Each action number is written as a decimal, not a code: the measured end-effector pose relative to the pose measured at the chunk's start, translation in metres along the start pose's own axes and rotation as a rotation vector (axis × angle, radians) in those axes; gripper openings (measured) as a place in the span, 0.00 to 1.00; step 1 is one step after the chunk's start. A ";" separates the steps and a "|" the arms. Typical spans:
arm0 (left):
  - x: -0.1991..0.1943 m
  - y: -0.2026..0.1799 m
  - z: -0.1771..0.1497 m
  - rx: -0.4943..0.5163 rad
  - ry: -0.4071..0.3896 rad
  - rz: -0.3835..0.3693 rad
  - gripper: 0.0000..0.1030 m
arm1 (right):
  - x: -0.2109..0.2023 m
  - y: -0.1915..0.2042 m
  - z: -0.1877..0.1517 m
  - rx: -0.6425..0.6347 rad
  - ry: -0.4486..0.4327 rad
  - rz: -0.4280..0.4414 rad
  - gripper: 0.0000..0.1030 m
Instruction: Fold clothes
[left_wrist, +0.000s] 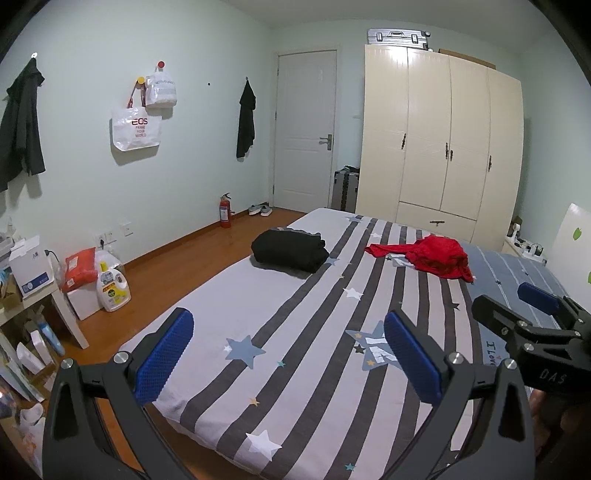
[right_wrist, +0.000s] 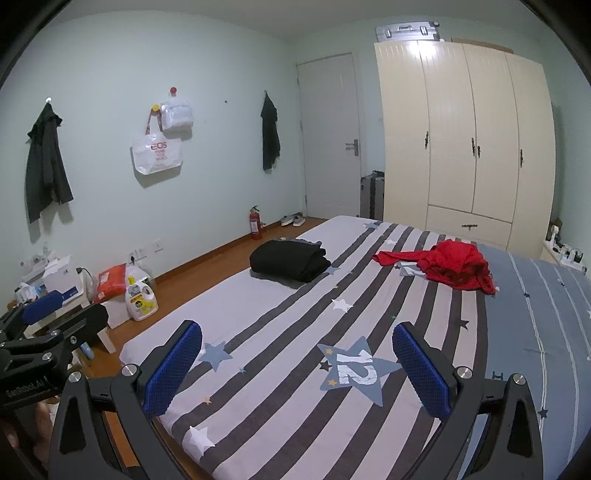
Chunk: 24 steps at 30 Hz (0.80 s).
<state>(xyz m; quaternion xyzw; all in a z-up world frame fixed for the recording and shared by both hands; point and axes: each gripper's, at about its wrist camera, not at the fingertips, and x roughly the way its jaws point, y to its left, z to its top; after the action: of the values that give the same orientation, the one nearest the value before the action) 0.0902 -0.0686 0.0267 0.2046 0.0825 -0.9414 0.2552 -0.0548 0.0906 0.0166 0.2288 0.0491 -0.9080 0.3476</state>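
Red garment (left_wrist: 432, 258) lies crumpled on bed (left_wrist: 258, 288), far end, well ahead & right of left claw (left_wrist: 288, 354); black folded garment (left_wrist: 290, 250) to its left. Left claw, right claw (right_wrist: 297, 365): both spread, empty.

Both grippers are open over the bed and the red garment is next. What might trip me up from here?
1. The red garment lies crumpled far up the bed, well beyond the left gripper and right gripper; a long reach may catch only one layer.
2. Dragging it back could snag the striped sheet.
3. The folded black garment lies nearby; a wide sweep might muss it.
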 end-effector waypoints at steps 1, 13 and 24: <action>0.000 0.000 0.000 0.000 0.000 -0.001 0.99 | 0.001 0.000 0.000 0.001 0.001 0.002 0.99; -0.005 -0.003 0.000 0.010 -0.018 0.009 0.99 | 0.005 0.001 -0.002 0.011 0.004 0.009 0.99; -0.008 -0.007 -0.001 0.017 -0.026 0.013 0.99 | 0.005 -0.001 -0.003 0.014 0.007 0.015 0.99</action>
<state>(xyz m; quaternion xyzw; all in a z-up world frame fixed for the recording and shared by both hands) 0.0929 -0.0594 0.0295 0.1948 0.0699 -0.9430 0.2607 -0.0576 0.0893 0.0119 0.2350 0.0422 -0.9048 0.3526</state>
